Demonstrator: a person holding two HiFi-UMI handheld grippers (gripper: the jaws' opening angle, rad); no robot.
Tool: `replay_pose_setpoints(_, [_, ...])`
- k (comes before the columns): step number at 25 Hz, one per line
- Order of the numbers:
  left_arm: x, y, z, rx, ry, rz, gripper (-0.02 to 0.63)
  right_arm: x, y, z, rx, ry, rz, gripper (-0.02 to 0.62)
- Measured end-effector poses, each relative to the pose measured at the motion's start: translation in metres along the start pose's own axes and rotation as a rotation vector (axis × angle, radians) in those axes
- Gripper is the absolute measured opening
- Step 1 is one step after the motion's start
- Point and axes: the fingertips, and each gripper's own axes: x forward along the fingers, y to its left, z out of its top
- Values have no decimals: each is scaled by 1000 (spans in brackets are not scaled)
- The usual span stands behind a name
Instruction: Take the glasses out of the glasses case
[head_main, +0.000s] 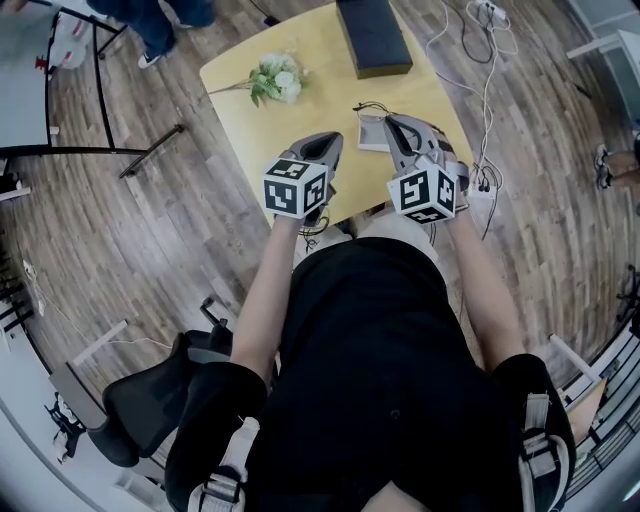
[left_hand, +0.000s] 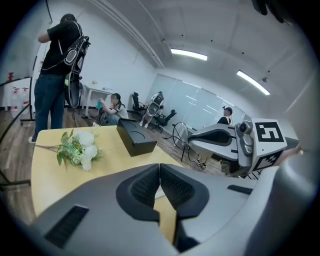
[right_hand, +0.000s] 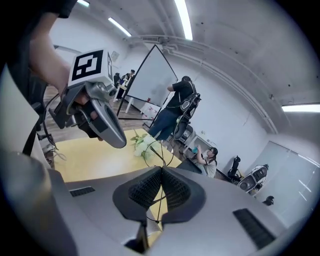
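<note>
Black-clad torso (head_main: 390, 380) is hiding the desk's (head_main: 270, 125) near edge. Right gripper (right_hand: 161, 169) is clamping the wire glasses (right_hand: 157, 156) above the right edge, frame running upright between its pads, lens ring beyond the tips. Left gripper (left_hand: 160, 166) is sitting closed, empty. Possibly the case (head_main: 371, 131) is lying underneath, half covered. Bare desktop is lying open beside the flowers (head_main: 277, 78).

No legible text, brand or number in any view.
- Left white plastic cube with black square markers (head_main: 297, 187) and right white plastic cube with black square markers (head_main: 428, 193): coded block patterns only, not letters or digits.
- Small red-and-white patches on far white wall (left_hand: 15, 92): maybe signs, too small to read.
</note>
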Motion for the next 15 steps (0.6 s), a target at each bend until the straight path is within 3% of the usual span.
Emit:
replay_pose_setpoints(7, [-21, -12, 37, 30, -81, -17, 21, -26, -26, 37, 50, -83, -113, 25])
replay_pose_setpoints(15, [-33, -28, 62, 70, -136, -30, 21, -52, -41, 63, 106, -169, -161, 25])
